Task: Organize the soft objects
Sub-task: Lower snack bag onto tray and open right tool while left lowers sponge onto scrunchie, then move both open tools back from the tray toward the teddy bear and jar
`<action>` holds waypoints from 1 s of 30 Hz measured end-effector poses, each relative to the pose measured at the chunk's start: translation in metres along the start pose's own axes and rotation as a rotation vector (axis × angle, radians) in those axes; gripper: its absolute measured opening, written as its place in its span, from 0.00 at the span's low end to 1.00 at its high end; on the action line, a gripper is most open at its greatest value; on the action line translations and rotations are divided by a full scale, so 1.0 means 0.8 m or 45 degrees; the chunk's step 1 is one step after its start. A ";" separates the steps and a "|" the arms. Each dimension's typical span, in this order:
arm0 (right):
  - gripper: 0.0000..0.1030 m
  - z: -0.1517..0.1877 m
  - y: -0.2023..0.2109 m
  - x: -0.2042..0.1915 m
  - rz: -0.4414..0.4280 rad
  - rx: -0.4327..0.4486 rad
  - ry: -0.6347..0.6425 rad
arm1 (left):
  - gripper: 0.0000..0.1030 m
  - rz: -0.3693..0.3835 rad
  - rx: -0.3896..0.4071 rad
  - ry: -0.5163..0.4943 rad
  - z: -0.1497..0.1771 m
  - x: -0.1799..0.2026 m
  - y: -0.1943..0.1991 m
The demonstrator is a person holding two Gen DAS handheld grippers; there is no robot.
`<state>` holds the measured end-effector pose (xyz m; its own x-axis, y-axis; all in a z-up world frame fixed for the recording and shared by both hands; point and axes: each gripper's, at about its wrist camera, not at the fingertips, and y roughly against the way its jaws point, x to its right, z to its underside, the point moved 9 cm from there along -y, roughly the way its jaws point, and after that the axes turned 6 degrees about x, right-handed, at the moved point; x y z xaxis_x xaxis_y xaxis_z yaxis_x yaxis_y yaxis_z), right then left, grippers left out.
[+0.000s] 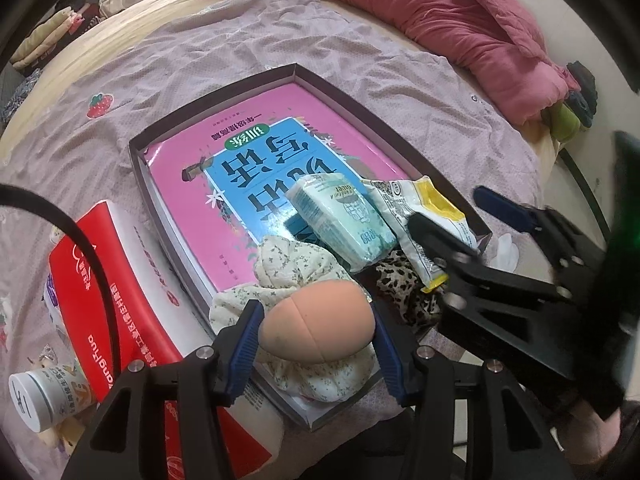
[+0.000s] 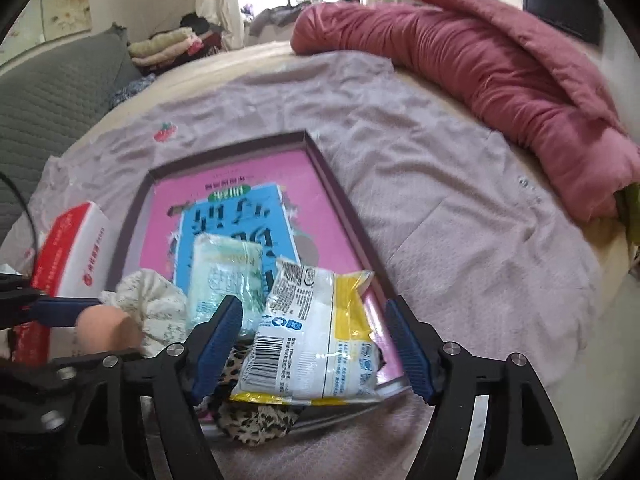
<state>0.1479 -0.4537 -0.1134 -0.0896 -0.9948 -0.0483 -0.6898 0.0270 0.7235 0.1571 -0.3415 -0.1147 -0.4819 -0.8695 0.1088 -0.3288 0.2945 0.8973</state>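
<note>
My left gripper (image 1: 316, 320) is shut on a peach egg-shaped soft ball (image 1: 316, 334), held over the near end of a shallow dark box (image 1: 224, 92). The box holds a pink book (image 1: 192, 160), a green tissue pack (image 1: 344, 216), a floral cloth (image 1: 288, 264) and a leopard-print cloth (image 1: 404, 292). My right gripper (image 2: 313, 302) stands open, its fingers either side of a white and yellow snack packet (image 2: 320, 344) without pressing on it. The packet lies on the box's near right corner. The ball (image 2: 106, 328) also shows at the left of the right wrist view.
A red and white carton (image 1: 120, 300) lies left of the box, with a white canister (image 1: 44, 396) beside it. A rolled pink quilt (image 2: 500, 80) runs along the bed's far right side. A grey sofa (image 2: 52, 92) stands at the left. Wrinkled lilac sheet (image 2: 440, 208) spreads right of the box.
</note>
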 end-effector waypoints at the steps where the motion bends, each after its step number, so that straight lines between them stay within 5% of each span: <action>1: 0.73 -0.001 0.007 0.003 0.005 0.006 -0.005 | 0.52 -0.005 -0.001 0.000 -0.001 0.000 -0.001; 12: 0.73 -0.013 0.079 0.030 0.080 0.110 -0.007 | 0.57 -0.041 -0.086 0.005 -0.003 -0.003 -0.025; 30: 0.73 -0.014 0.091 0.037 0.087 0.119 -0.072 | 0.77 0.004 -0.051 0.029 -0.012 -0.001 -0.003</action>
<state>0.1029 -0.4827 -0.0544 -0.1774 -0.9833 -0.0417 -0.7442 0.1063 0.6594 0.1658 -0.3454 -0.1128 -0.4639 -0.8776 0.1209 -0.2942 0.2814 0.9134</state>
